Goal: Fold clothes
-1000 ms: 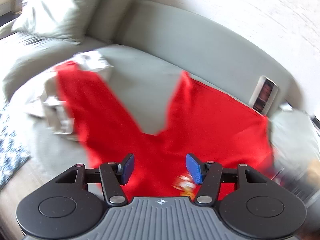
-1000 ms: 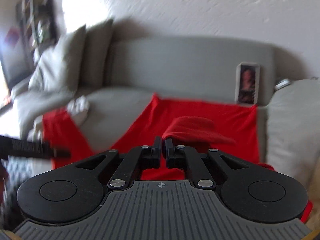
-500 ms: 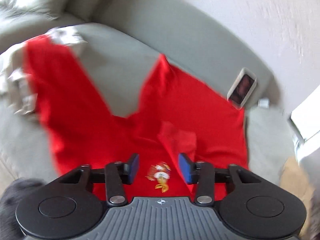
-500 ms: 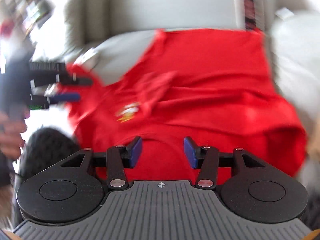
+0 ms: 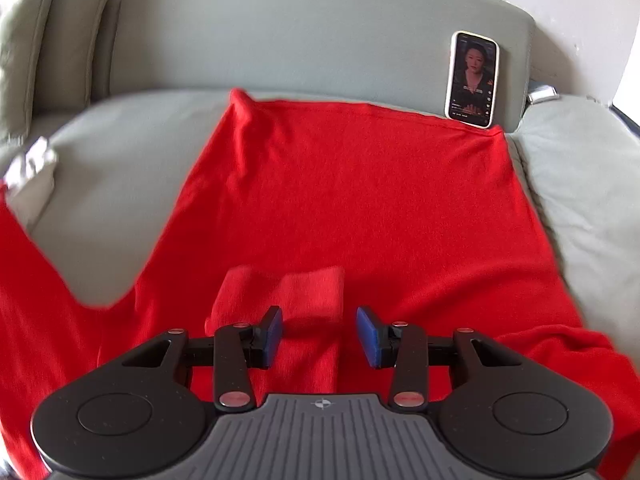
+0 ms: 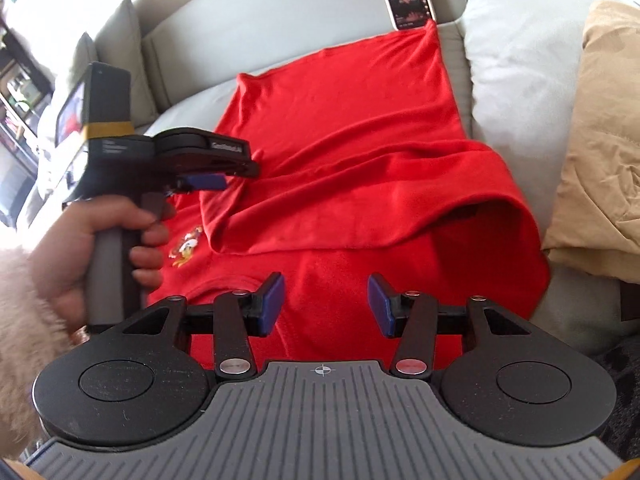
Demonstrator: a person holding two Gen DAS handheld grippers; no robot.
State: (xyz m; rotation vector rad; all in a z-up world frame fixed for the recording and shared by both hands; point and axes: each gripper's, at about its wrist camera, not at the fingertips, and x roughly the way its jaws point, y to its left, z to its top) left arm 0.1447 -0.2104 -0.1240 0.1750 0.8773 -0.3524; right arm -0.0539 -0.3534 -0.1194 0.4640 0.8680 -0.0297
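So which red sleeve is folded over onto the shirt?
The sleeve on the shirt's right side is folded across the red shirt. The other sleeve lies stretched out left on the sofa.

The shirt (image 5: 360, 200) lies spread on the sofa (image 5: 120, 184) seat; behind it, a phone (image 5: 473, 79) leans on the sofa's backrest, a cushion (image 5: 580, 184) right of the shirt.

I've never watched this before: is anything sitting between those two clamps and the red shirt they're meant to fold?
Nothing visible. The red shirt lies directly under the left gripper, whose jaws are opening, and the open right gripper. The phone leans against the sofa back, at the shirt's far edge.
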